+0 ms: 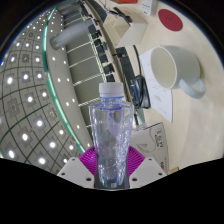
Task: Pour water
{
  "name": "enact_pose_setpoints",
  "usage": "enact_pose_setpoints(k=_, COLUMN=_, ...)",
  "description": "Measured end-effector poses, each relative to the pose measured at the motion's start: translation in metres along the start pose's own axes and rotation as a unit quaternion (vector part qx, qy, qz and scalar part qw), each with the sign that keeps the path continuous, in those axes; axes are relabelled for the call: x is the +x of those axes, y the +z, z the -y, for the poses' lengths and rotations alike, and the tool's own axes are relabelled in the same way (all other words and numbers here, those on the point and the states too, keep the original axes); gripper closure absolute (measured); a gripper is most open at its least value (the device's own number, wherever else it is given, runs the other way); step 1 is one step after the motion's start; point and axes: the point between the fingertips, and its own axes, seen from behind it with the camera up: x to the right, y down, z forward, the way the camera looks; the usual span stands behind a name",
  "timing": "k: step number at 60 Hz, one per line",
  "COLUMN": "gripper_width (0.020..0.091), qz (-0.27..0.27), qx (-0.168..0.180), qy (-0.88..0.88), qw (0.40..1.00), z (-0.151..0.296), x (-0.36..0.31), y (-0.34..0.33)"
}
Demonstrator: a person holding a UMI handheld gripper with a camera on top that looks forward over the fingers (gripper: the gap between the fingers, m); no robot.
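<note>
Holding the bottle [110,135] clenched between my tongs [111,165], I see its long axis upright; the white cup [165,68] lies ahead, slightly right.

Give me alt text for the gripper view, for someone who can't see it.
A clear plastic bottle with a white cap stands upright, clamped between the gripper's pink pads. Beyond it, on a pale table, a white mug lies seemingly on its side, its opening facing the camera.

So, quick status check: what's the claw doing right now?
Claw shut on water bottle, held upright, cap on. White mug beyond, lying tilted on table. Nothing between them.
</note>
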Motion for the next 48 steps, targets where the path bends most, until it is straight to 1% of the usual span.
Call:
enact_pose_setpoints(k=4, gripper_width=0.0762, qz=0.004, qx=-0.004, qy=0.067, qw=0.998, z=0.006, x=0.011, y=0.011)
enact_pose_setpoints(k=9, gripper_width=0.0761, qz=0.005, qx=0.001, qy=0.118, qw=0.993, z=0.015, x=0.022, y=0.013)
enact_pose_setpoints(k=16, gripper_width=0.0762, qz=-0.006, qx=0.0, qy=0.127, qw=0.992, z=0.021, x=0.031, y=0.012)
enact_pose_setpoints(k=23, gripper_width=0.0761, qz=-0.019, qx=-0.012, qy=0.12, qw=0.993, z=0.022, x=0.033, y=0.009)
enact_pose_setpoints(k=31, gripper_width=0.076, qz=-0.041, qx=-0.039, qy=0.006, qw=0.998, z=0.016, x=0.02, y=0.012)
enact_pose_setpoints(k=32, gripper_width=0.076, qz=-0.041, qx=-0.043, qy=-0.01, qw=0.998, z=0.018, x=0.011, y=0.003)
enact_pose_setpoints(k=38, gripper_width=0.0761, qz=-0.035, qx=-0.054, qy=-0.139, qw=0.988, z=0.022, x=-0.019, y=0.011)
enact_pose_setpoints(k=42, gripper_width=0.0761, qz=-0.03, qx=-0.051, qy=-0.23, qw=0.971, z=0.035, x=-0.05, y=0.006)
enact_pose_setpoints(k=48, gripper_width=0.076, qz=-0.02, qx=-0.031, qy=-0.359, qw=0.933, z=0.065, x=-0.095, y=0.0)
